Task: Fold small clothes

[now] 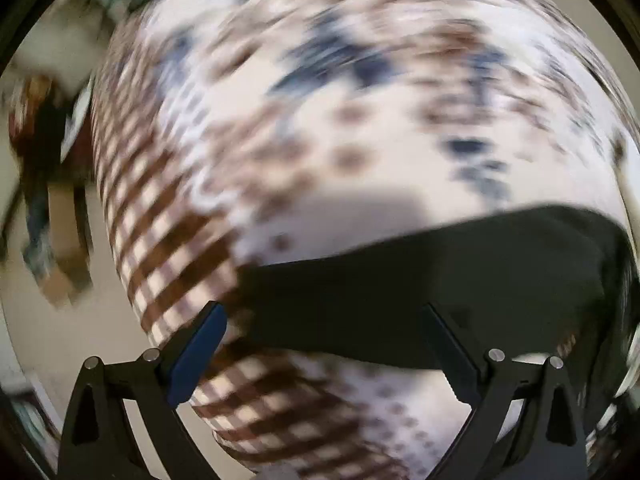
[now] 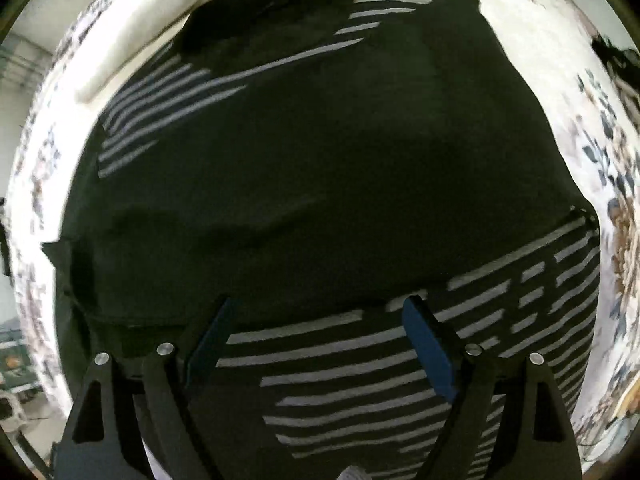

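The left gripper (image 1: 324, 344) stands with its jaws wide apart and nothing between the pads; it looks straight down, and the whole left wrist view is smeared by blur. Just beyond its fingertips, from about 5 o'clock across to 3 o'clock, lies one edge of the black garment (image 1: 440, 280), its upper border running clear against the patterned bedspread (image 1: 320, 120). Beyond that edge the bedspread is bare toward 12 o'clock. At 9 o'clock the bedspread's checked border drops away to a pale floor (image 1: 48, 320), with blurred items farther out that cannot be identified. The right gripper (image 2: 320, 344) is likewise spread wide, gripping nothing, poised over the black garment with grey stripes (image 2: 320, 160). The striped panel lies nearest, from 6 o'clock round to 3 o'clock; the plain black body fills the centre; a second striped area sits toward 10 and 12 o'clock. The garment lies flat, its corners visible at 8 and 1 o'clock. Floral bedspread (image 2: 608, 160) shows around it at 3 o'clock, and a white pillow (image 2: 140, 28) lies at 11 o'clock. No containers are visible.
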### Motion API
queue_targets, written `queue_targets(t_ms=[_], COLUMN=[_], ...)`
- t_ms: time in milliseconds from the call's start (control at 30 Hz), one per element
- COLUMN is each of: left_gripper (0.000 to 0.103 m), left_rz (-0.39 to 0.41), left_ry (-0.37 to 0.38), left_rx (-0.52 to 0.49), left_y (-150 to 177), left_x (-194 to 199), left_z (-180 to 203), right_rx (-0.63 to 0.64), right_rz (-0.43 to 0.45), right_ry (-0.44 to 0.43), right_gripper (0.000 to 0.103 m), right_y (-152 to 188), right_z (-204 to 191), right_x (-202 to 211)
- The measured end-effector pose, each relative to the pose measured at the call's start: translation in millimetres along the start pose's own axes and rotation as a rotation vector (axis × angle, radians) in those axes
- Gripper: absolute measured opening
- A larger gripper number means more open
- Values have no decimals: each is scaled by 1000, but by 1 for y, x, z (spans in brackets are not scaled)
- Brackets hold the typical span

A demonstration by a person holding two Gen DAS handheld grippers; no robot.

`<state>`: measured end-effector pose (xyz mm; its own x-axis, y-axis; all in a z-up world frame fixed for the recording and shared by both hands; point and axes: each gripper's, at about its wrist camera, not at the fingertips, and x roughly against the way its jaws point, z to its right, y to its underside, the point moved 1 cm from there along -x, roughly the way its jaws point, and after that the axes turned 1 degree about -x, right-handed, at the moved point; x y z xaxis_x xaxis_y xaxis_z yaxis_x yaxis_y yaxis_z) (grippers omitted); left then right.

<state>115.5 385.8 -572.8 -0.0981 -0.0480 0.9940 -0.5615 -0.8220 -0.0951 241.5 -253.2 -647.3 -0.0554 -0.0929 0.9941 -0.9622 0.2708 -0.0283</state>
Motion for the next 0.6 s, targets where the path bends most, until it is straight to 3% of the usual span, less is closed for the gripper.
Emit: queue_targets(t_ms=[67, 133, 200, 233, 267, 433, 600], left_gripper=[99, 97, 69, 35, 7, 6, 6], left_rz=[-43, -53, 4, 33, 55, 204, 335], left_ry=[14, 74, 77, 69, 47, 138, 216], left_rx=[76, 115, 69, 32, 8, 7, 10], left_y=[-4, -7, -10, -12, -15, -46, -106], left_x=[-23, -39, -34, -28, -22, 27, 66], left_z=[-21, -29, -23, -17, -14, -15, -19], right_rx=[-9, -19, -16, -6, 9, 59, 60], right_rz=[-10, -20, -31, -31, -32, -35, -38], right_ry=[2, 4, 12, 18, 26, 20, -30], right_gripper=[87, 87, 87, 87, 87, 87, 87], right_y=[2, 6, 9, 12, 14, 27, 35], right_z=[-11, -17, -23, -29, -35, -53, -66], right_x=[-5, -5, -5, -4, -3, 3, 11])
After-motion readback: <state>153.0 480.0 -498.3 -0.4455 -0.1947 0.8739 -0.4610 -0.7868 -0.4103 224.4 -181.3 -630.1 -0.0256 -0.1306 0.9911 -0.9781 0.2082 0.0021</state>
